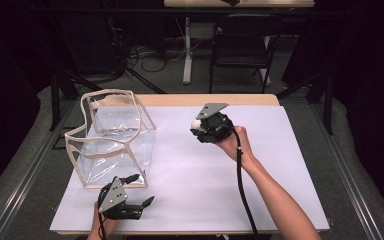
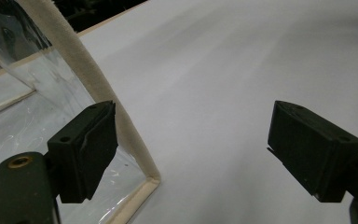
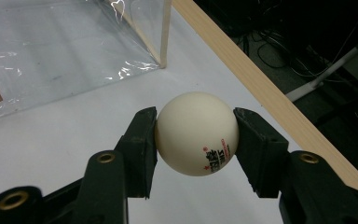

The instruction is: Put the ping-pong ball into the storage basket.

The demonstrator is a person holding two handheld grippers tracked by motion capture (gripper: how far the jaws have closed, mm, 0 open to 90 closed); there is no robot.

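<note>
Ball point(image 3: 196, 133) first: a white table-tennis ball with small red and black print sits clamped between the two black jaws of the right gripper point(image 3: 196, 140), each pad pressing on one side of it, and in the right gripper view it is lifted off the white sheet point(image 3: 51, 140) beneath. In the high view the right gripper point(image 1: 200, 125) is held near the centre of the table, with the ball point(image 1: 196, 123) showing as a pale spot at its 9 o'clock end, toward the clear bag point(image 1: 112, 137). That bag, see-through plastic with cream edging, stands open-topped at about 9 o'clock from the ball, apart from it. The left gripper point(image 1: 142, 202) rests near the table's 7 o'clock edge, at 6 o'clock from the bag; its jaws stand wide apart with nothing between them. In the left gripper view one of its jaws lies just beside the bag's cream corner seam point(image 2: 121, 126), though contact cannot be made out. A wooden table edge point(image 3: 261, 88) borders the sheet.
</note>
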